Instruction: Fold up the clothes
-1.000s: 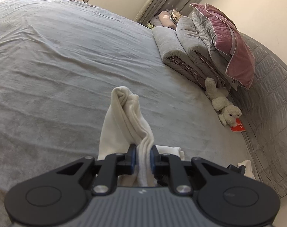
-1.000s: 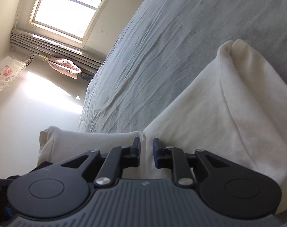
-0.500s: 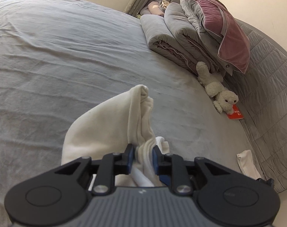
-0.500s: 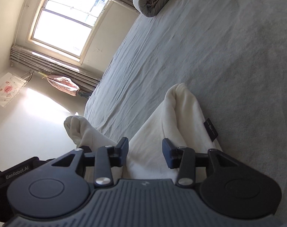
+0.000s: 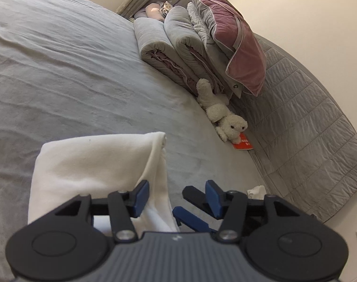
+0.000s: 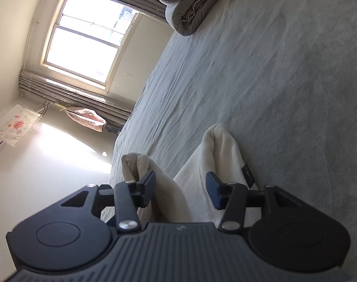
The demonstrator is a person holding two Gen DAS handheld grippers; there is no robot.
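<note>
A cream-white garment (image 5: 96, 169) lies folded on the grey bed sheet (image 5: 61, 82). My left gripper (image 5: 177, 198) hovers low over its right edge. Its jaws are opening: the cloth's edge lies loose beside the left pad, and neither pad presses on it. In the right wrist view the same garment (image 6: 202, 176) bunches in two soft humps, with a small black label (image 6: 247, 174) on its right side. My right gripper (image 6: 180, 190) is opening as well, and the fabric sits slack between its pads. One of the right gripper's fingers (image 5: 192, 213) shows under the left gripper.
Rolled grey duvets (image 5: 169, 47) and a pink pillow (image 5: 237, 47) are stacked against the quilted headboard (image 5: 307, 129). A white plush toy (image 5: 225, 117) lies on a red card (image 5: 243, 144). A small white cloth (image 5: 256, 191) sits near the headboard. A window (image 6: 89, 44) stands beyond the bed's edge.
Both grippers were shut on the raised garment; they have since let go and spread their jaws. The garment has sunk and now lies flat on the bed.
</note>
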